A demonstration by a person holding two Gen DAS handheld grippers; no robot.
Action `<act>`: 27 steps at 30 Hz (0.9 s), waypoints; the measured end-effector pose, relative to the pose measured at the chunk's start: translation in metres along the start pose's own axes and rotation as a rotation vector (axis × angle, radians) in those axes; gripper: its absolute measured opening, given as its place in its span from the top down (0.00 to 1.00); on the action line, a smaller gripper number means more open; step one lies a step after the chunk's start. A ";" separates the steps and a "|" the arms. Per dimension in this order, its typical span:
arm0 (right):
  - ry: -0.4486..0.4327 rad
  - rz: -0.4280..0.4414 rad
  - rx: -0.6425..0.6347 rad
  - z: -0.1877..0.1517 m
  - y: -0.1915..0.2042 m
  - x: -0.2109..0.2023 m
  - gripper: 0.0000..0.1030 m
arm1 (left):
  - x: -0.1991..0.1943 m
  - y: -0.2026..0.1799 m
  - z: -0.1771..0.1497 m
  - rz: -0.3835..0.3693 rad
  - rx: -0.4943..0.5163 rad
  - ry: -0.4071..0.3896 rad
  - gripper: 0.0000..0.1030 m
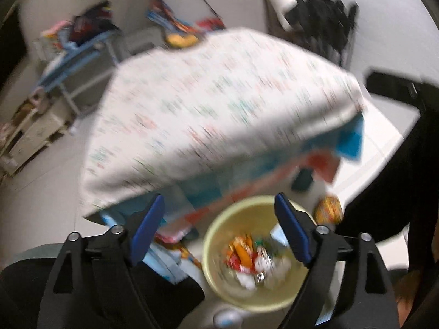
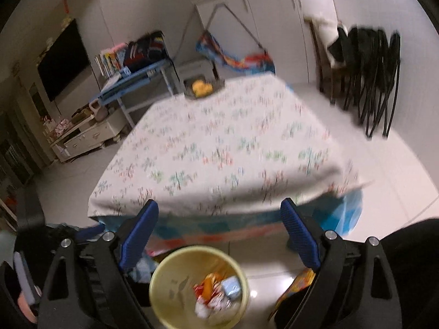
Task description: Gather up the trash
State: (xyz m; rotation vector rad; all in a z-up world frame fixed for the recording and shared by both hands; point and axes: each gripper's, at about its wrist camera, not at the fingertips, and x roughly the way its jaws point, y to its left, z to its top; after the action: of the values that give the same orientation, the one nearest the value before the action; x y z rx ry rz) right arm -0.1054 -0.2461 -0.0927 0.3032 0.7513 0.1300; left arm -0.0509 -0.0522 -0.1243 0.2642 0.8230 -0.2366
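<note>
A pale yellow bin [image 1: 219,233] stands on the floor in front of the table, with several crumpled wrappers [image 1: 252,260] lying in it. My left gripper [image 1: 221,224] hangs above the bin, open, with nothing between its blue fingers [image 1: 148,227]. In the right wrist view the same bin [image 2: 164,282] shows below, its wrappers [image 2: 216,293] at the bottom. My right gripper [image 2: 219,233] is above and beside it, open and empty. An orange snack packet [image 1: 328,209] lies on the floor to the right of the bin, and it shows as the packet [image 2: 297,282] behind my right finger.
A table under a flowered cloth [image 2: 219,148] fills the middle, with a blue and red cloth hanging at its front. Black folding chairs [image 2: 367,82] lean at the back right. A blue shelf with books [image 2: 131,71] and a low white cabinet [image 2: 87,137] stand left. Dark clothing [image 1: 96,296] lies bottom left.
</note>
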 end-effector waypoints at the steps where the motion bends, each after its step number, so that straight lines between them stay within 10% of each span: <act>1: -0.020 -0.006 -0.013 0.001 0.003 -0.002 0.15 | -0.006 0.004 0.004 0.025 -0.023 -0.038 0.18; 13: -0.250 -0.044 -0.146 0.013 0.034 -0.039 0.10 | -0.066 0.026 0.036 0.149 -0.189 -0.312 0.10; 27: -0.305 -0.106 -0.156 0.020 0.031 -0.039 0.08 | -0.077 0.040 0.038 0.177 -0.276 -0.345 0.07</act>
State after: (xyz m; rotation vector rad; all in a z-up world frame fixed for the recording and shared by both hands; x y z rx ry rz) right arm -0.1201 -0.2301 -0.0432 0.1296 0.4506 0.0402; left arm -0.0628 -0.0189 -0.0365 0.0331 0.4787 0.0005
